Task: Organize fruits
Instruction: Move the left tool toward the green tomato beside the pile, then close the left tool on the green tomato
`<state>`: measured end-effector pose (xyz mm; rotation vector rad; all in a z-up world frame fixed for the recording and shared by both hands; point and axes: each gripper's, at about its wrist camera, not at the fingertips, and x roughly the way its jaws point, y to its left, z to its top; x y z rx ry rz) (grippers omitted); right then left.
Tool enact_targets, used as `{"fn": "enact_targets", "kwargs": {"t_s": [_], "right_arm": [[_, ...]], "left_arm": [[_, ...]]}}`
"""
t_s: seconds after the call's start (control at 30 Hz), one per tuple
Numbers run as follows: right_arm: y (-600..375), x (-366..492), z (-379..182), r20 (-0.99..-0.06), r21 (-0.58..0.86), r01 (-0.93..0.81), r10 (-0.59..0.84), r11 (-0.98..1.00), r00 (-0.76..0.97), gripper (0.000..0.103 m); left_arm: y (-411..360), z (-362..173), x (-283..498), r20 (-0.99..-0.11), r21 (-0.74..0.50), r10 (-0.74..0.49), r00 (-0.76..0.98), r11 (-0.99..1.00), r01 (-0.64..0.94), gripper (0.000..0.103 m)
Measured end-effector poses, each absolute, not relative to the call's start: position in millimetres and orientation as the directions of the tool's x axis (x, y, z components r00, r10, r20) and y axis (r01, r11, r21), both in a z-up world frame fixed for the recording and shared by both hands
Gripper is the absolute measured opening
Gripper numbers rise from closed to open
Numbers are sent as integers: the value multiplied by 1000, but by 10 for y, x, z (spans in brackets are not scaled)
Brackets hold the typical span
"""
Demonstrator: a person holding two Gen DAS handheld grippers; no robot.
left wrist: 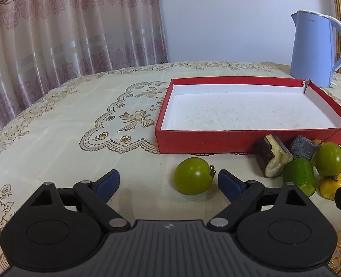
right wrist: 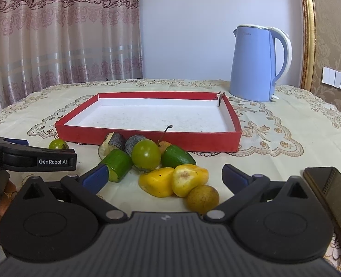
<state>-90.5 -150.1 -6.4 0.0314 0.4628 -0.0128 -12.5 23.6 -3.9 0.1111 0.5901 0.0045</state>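
A shallow red box (left wrist: 193,142) (right wrist: 147,139) with a white inside lies empty on the table. A lone green tomato (left wrist: 193,176) (right wrist: 58,144) lies in front of it, between my open left gripper's (left wrist: 169,183) tips, nearer the right pad. A pile of fruit pieces lies before the box: another green tomato (right wrist: 146,154) (left wrist: 329,158), green cucumber chunks (right wrist: 117,165) (right wrist: 177,157), dark eggplant pieces (right wrist: 111,144) (left wrist: 270,158), yellow pieces (right wrist: 157,181) (right wrist: 189,179) and a small brownish round fruit (right wrist: 202,199). My right gripper (right wrist: 166,176) is open just before the yellow pieces.
A light blue electric kettle (right wrist: 253,63) (left wrist: 313,48) stands behind the box's far right corner. A dark phone (right wrist: 332,198) lies at the right of my right gripper. A curtain hangs behind the table at the left. The tablecloth is cream with gold embroidery.
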Motion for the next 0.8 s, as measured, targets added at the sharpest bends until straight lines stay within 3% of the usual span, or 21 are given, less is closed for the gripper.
{"fn": "enact_targets", "kwargs": {"t_s": [0.23,0.8], "right_arm": [[-1499,-903,-66,-447,28,20,-6,999,894,103],[-1494,-902,-68,-447,24,21,-7,999,895,103]], "left_arm": [[259,-60,-97,-572,86,21,820,996,34,78],[257,-60,-97,-572,90,15,820,995,44,78]]}}
